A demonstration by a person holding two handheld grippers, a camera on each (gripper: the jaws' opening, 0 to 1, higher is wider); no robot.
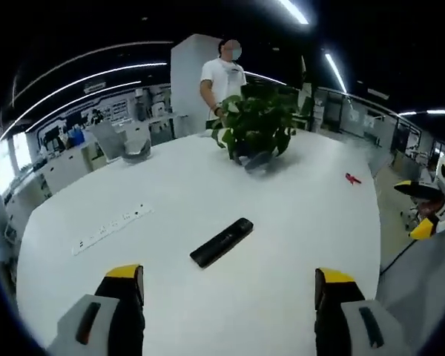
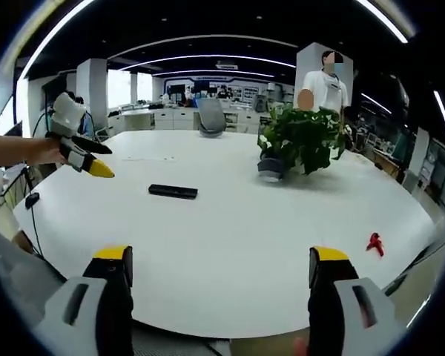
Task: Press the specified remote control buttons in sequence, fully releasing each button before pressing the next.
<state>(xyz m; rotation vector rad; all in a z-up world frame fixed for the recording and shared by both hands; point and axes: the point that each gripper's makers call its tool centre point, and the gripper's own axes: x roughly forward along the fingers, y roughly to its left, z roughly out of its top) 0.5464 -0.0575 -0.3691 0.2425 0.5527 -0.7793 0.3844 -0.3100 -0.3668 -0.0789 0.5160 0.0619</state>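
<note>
The remote control [image 1: 222,242] lay flat on the white tabletop [image 1: 282,222], near its middle and well apart from both tools; in the right gripper view it sat as a dark bar [image 2: 173,191] left of the potted plant [image 2: 300,141]. The left hand-held gripper [image 1: 229,297] hung above the near edge with its 2 jaws spread wide and nothing between them. The right hand-held gripper [image 2: 219,289] was likewise wide and empty, short of the tabletop.

The remote looked light, rigid and smooth, so it would likely skid under an off-centre push. Pressing straight down with 1 jaw tip should serve; if it needs steadying, the long side edges seem the place to hold.

Its buttons were too small and dark to make out, and which face was up could not be told. A small red object [image 2: 374,243] near the right edge was unclear. A person [image 2: 328,85] stood behind the plant.
</note>
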